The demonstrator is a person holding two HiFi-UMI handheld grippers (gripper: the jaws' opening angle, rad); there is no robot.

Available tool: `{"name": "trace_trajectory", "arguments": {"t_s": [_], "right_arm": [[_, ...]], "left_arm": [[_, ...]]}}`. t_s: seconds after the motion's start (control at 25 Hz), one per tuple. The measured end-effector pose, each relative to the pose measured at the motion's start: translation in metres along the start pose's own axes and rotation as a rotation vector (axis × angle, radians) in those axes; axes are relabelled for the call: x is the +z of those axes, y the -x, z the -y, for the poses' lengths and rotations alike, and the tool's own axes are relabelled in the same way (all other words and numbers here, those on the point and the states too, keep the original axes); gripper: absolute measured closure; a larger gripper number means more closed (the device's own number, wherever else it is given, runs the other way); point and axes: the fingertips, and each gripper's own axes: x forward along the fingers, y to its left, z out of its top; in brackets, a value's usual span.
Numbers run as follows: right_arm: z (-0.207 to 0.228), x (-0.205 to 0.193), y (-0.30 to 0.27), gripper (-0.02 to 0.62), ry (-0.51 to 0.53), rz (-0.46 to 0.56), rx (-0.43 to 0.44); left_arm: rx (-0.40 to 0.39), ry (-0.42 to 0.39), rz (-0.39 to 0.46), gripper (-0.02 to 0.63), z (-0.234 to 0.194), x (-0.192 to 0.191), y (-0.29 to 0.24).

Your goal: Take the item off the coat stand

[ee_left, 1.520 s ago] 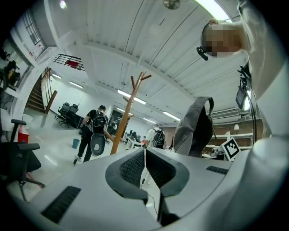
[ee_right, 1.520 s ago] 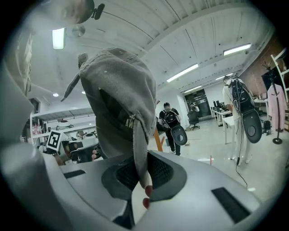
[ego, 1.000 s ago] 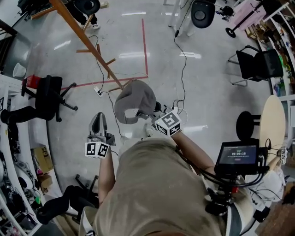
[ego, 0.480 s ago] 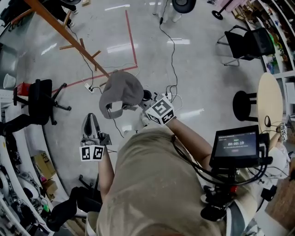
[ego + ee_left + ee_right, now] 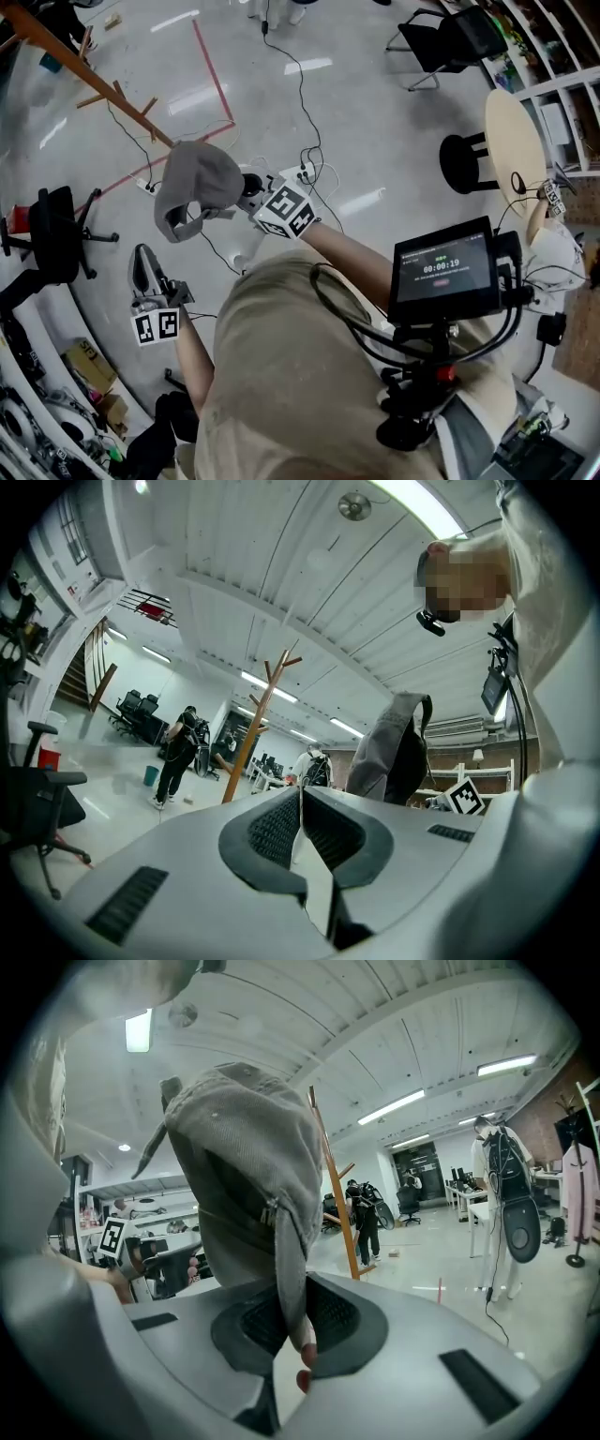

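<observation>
The cap (image 5: 248,1147) pinched in the right gripper (image 5: 292,1340) jaws is matt grey woven cloth with stitched seams. Its strap has a small buckle (image 5: 272,1211), seemingly metal, just above the jaws. Both gripper shells are smooth matt grey plastic, and the left gripper (image 5: 300,817) has dark ribbed pads (image 5: 277,829). Beyond the jaws, the coat stand (image 5: 335,1194) is smooth orange-brown wood and the floor (image 5: 356,122) is glossy, mirroring the lights.

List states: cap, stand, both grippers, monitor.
cap: off the stand, clamped by its strap
stand: upright, pegs bare
right gripper: shut on cap
left gripper: shut, empty
monitor: on
</observation>
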Motion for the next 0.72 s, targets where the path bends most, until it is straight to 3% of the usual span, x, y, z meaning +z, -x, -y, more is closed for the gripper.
{"name": "trace_trajectory", "arguments": {"t_s": [0.2,0.72], "right_arm": [[-0.025,-0.023,0.01,0.568,-0.012,0.001,-0.049],[-0.025,-0.039,0.017,0.568,-0.04,0.01,-0.077]], "left_arm": [[-0.025,-0.004,-0.01,0.586,-0.007,-0.012,0.037],[-0.052,-0.001,-0.057,0.586,0.001,-0.034,0.043]]}}
